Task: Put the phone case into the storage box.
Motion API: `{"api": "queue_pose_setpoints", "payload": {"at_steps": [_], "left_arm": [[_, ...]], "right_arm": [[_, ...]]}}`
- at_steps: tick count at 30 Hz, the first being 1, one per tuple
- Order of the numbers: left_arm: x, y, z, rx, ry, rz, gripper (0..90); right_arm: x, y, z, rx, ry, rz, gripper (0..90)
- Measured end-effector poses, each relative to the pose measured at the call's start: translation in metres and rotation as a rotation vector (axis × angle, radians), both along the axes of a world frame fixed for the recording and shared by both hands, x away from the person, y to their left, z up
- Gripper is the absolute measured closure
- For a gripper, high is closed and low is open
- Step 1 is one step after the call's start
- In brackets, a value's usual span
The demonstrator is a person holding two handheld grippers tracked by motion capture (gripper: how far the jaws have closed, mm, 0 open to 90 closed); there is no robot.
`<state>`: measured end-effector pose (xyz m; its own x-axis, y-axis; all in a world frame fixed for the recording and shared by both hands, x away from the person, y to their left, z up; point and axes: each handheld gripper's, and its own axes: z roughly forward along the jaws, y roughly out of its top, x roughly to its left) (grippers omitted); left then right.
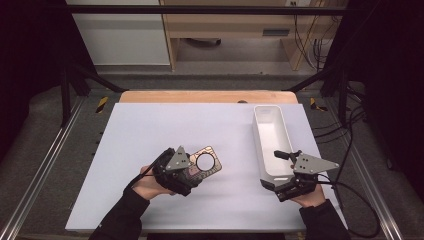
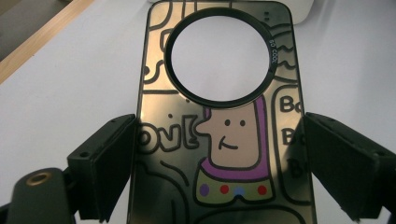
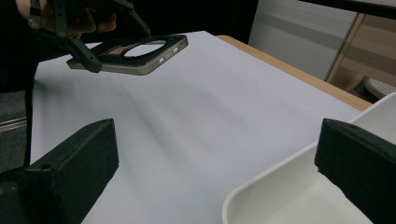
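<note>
White sheeting covers the table (image 1: pixel 150 150), with a strip of pale wood along its far edge and dark floor and metal rails around it. Low on that sheet, a little toward seven o'clock from its middle, sits the phone case (image 1: pixel 204 164): a dark, glossy shell with a large round camera opening near its top and a cartoon figure in purple drawn below the hole. In the left gripper view the case (image 2: pixel 224 154) lies lengthwise between the two black jaws, whose pads press against its long edges, so the left gripper (image 1: pixel 192 172) is clamped on it. From the right gripper view the case (image 3: pixel 140 58) appears lifted clear of the sheet, roughly level, with side buttons along its edge.

Off toward three o'clock from the case, well apart, a white bin (image 1: pixel 272 145) stands long and narrow, running from near edge to far edge of the table. At the bin's near end, around five o'clock on the table, the right gripper (image 1: pixel 277 170) hovers with its jaws spread wide and nothing between them; one jaw sits over the bin's rim (image 3: pixel 280 177).
</note>
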<state>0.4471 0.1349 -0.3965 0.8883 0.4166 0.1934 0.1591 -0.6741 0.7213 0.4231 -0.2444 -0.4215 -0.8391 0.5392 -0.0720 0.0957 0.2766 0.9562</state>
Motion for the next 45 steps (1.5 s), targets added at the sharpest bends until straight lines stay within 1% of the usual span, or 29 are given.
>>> {"api": "queue_pose_setpoints", "payload": {"at_steps": [13, 16, 23, 26, 31, 36, 37, 41, 45], "left_arm": [[-0.005, -0.008, 0.001, 0.005, -0.016, -0.048, 11.5], [-0.006, -0.01, 0.0, 0.01, -0.011, -0.061, 11.5], [-0.007, -0.012, 0.0, 0.002, -0.008, -0.081, 11.5], [-0.008, -0.014, -0.001, 0.007, -0.008, -0.09, 11.5], [-0.009, -0.016, -0.003, 0.013, -0.006, -0.107, 11.5], [-0.011, -0.019, -0.003, 0.012, -0.011, -0.127, 11.5], [-0.012, -0.02, -0.003, 0.011, -0.013, -0.129, 11.5], [-0.013, -0.022, -0.004, 0.022, -0.014, -0.147, 11.5], [-0.014, -0.023, -0.004, 0.026, -0.016, -0.163, 11.5]], "right_arm": [[-0.001, 0.013, 0.0, -0.027, -0.006, 0.038, 0.2], [0.0, 0.016, 0.0, -0.032, -0.007, 0.048, 0.2], [0.001, 0.024, 0.001, -0.044, -0.02, 0.072, 0.2], [0.002, 0.031, 0.0, -0.059, -0.02, 0.09, 0.2], [0.003, 0.035, 0.0, -0.067, -0.023, 0.102, 0.3], [0.003, 0.041, 0.001, -0.081, -0.03, 0.126, 0.3], [0.003, 0.044, 0.001, -0.086, -0.034, 0.14, 0.3], [0.003, 0.048, 0.0, -0.09, -0.032, 0.157, 0.5], [0.002, 0.053, -0.002, -0.12, -0.03, 0.182, 0.6]]}}
